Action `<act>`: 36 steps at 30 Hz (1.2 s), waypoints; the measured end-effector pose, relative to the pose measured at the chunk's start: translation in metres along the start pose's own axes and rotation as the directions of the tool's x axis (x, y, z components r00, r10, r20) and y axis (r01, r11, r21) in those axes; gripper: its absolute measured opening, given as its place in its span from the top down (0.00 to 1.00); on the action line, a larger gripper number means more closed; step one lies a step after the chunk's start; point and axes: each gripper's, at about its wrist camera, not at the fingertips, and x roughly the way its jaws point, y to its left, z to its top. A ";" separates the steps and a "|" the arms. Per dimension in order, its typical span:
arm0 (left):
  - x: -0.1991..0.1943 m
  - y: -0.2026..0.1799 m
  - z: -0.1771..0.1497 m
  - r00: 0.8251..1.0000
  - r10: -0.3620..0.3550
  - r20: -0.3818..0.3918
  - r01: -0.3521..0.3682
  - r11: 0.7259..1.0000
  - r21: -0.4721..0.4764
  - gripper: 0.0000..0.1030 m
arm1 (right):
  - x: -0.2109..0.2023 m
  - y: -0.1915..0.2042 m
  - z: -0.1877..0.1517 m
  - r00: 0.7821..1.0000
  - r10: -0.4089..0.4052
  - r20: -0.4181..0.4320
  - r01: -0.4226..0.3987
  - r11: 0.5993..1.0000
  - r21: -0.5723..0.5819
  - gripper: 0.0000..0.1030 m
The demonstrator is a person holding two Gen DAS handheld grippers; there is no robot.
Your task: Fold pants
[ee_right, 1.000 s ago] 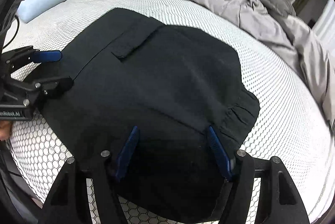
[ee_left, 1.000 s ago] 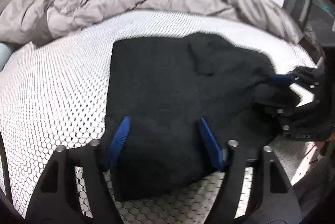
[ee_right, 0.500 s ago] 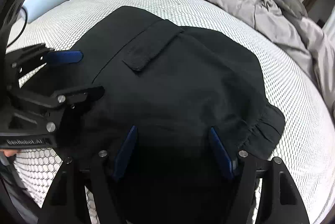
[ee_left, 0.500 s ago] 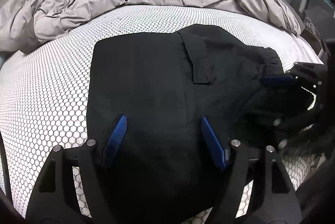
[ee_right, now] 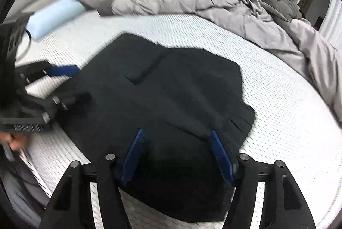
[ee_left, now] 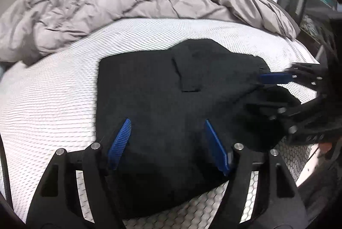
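Note:
The black pants (ee_left: 171, 100) lie folded into a compact stack on the white mesh mattress (ee_left: 53, 100), pocket flap up. They also show in the right wrist view (ee_right: 171, 96). My left gripper (ee_left: 166, 128) is open and empty, just above the stack's near edge. My right gripper (ee_right: 177, 139) is open and empty over the near edge on the other side. The right gripper also shows at the right of the left wrist view (ee_left: 275, 89), and the left gripper at the left of the right wrist view (ee_right: 66, 83).
A crumpled grey duvet (ee_left: 106, 12) is bunched along the far side of the bed, also in the right wrist view (ee_right: 192, 0). A light blue pillow (ee_right: 55, 15) lies far left. Dark furniture (ee_left: 316, 21) stands past the bed's right edge.
Both grippers have drawn back and lifted from the pants, staying open. The folded stack has not moved on the mattress.

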 end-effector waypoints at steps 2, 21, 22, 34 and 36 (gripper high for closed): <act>0.020 -0.002 -0.002 0.998 -0.006 -0.057 0.008 1.000 0.027 0.31 | 0.022 0.000 0.008 0.999 0.039 -0.038 -0.038 0.999 0.016 0.34; -0.004 0.036 0.020 1.000 0.014 -0.008 -0.014 1.000 -0.014 0.29 | -0.015 -0.030 -0.004 0.999 0.003 0.054 -0.005 1.000 0.027 0.27; 0.008 0.035 0.027 1.000 0.013 -0.025 -0.013 1.000 -0.010 0.32 | -0.009 -0.027 0.005 0.998 0.015 0.064 -0.018 0.999 0.036 0.29; 0.034 0.075 0.023 0.990 0.047 -0.134 -0.049 0.999 -0.015 0.48 | 0.048 -0.023 0.020 0.986 -0.064 -0.154 0.050 0.994 -0.096 0.47; 0.025 0.081 0.026 0.989 0.081 -0.126 -0.085 0.996 -0.027 0.50 | 0.040 -0.025 0.016 0.982 -0.106 -0.158 0.090 0.990 -0.106 0.46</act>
